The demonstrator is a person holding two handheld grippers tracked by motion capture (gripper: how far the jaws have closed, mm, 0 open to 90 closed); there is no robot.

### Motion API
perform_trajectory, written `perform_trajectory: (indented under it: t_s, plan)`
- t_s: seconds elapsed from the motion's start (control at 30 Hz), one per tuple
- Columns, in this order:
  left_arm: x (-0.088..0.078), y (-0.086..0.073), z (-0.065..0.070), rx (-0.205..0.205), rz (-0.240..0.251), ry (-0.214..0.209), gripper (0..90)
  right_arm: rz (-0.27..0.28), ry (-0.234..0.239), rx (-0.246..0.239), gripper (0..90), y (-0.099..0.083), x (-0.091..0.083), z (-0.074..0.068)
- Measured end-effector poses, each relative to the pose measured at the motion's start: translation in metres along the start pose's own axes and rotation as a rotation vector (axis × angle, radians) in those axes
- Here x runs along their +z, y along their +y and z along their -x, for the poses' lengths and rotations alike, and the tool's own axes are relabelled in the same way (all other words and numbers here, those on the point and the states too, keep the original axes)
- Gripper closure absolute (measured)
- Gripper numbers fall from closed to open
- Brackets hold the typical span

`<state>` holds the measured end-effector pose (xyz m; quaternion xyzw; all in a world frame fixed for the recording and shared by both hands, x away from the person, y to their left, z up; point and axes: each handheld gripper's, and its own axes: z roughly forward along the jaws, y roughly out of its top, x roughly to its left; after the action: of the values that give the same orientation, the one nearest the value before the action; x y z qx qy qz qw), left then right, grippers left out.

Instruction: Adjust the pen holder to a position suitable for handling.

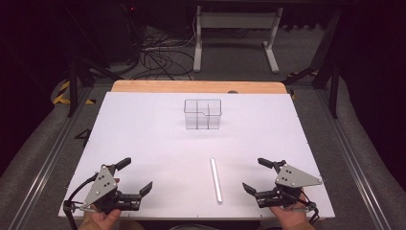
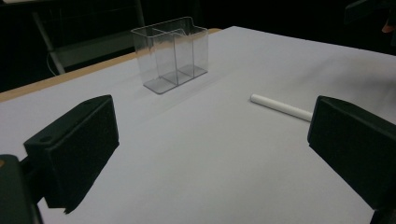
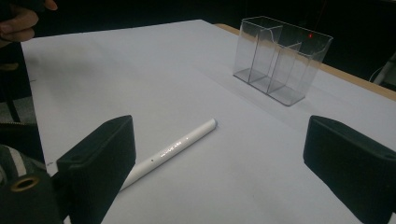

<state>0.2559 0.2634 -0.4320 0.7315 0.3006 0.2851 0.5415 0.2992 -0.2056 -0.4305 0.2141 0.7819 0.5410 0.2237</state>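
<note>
Table [image 1: 143, 124]: a white sheet lay over a wooden top whose far edge showed behind the clear holder; it carried both working things and nothing else.
Clear holder [image 1: 203, 114]: the landmark; a transparent box with inner dividers, upright toward the far middle of the table, its compartments seemingly empty.
Left tool [image 1: 135, 176]: well short of the clear holder, at the near left edge; jaws spread wide, nothing between them, the hand [image 1: 98, 219] below it at the table's rim.
Right tool [image 1: 255, 175]: well short of the clear holder, at the near right edge; jaws likewise spread wide and empty.
White pen [image 1: 216, 179]: lay flat on the table nearer than the clear holder, between the two tools and closer to the right one, touching neither.
Progress: judged not begun; the white pen was not yet gripped, and lifting it and setting it into the clear holder remained to be done.
Obstructions: none lay between the white pen and the clear holder.
Surroundings: beyond the clear holder, past the table's far edge, stood a white frame [image 1: 234, 28] and a tangle of cables [image 1: 158, 57] on the floor.
</note>
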Motion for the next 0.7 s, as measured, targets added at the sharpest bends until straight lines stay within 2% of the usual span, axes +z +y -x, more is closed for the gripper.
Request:
perform_trajectory:
  t_s: [0.33,0.53,0.7]
  plan:
    - [0.0003,0.0004,0.0014,0.016,-0.005,0.002,2.8,0.002,0.000,0.001,10.3,0.0002,-0.0018,0.0003]
    - [0.0008,0.0011,0.0059,0.057,-0.011,0.024,2.7,-0.003,0.002,-0.003,10.6,0.0008,-0.0008,-0.0005]
    - [0.0007,0.0008,0.0050,0.033,-0.009,0.012,2.7,0.000,0.000,-0.007,10.7,0.0017,-0.0012,-0.0002]
